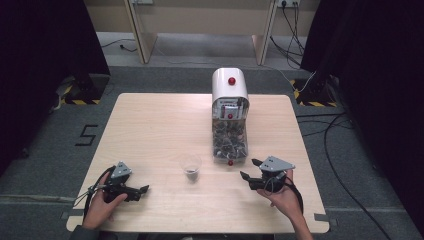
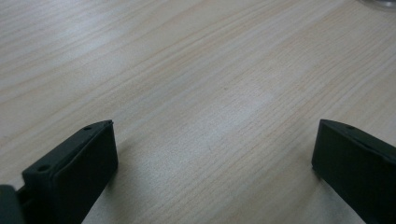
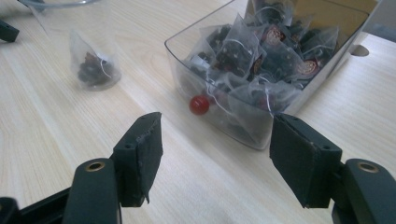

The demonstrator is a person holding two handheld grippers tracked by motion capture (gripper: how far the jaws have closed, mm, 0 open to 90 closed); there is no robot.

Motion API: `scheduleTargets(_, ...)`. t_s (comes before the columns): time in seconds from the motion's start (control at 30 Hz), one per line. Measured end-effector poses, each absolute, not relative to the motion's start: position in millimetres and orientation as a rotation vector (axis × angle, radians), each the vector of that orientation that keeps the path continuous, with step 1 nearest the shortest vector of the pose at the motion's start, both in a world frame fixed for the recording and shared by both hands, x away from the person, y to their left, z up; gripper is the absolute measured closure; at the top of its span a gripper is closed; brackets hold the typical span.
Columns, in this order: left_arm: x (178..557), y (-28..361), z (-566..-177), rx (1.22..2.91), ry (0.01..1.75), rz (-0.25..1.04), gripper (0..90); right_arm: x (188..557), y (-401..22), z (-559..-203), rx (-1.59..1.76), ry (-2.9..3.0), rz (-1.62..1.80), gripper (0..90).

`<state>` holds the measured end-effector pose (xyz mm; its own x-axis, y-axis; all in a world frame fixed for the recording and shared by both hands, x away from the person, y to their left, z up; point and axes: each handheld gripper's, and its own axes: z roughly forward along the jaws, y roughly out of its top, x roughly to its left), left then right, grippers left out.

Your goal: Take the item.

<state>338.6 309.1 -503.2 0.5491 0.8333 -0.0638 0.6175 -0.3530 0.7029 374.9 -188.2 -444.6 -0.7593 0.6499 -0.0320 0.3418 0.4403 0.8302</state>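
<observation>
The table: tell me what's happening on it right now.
A person sits at the wooden table with a gripper in each hand. The left gripper rests low on the bare wood, jaws open, holding nothing. The right gripper, also open and empty, points toward a clear drawer full of tea bags, pulled out from a white box with red knobs. A clear cup with one tea bag in it stands between the two grippers. Nothing is being gripped at this moment.

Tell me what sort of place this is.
Probably a lab or recording room, not a kitchen: black curtains on both sides, loose cables across grey carpet, hazard tape on the floor, one bare wooden table.
</observation>
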Motion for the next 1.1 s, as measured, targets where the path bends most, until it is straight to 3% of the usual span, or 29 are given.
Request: scheduleTargets(1.1,339,309,-503,2.093,1.164,0.401,0.0,346,-202,-468,0.894,2.396,1.09,33.2)
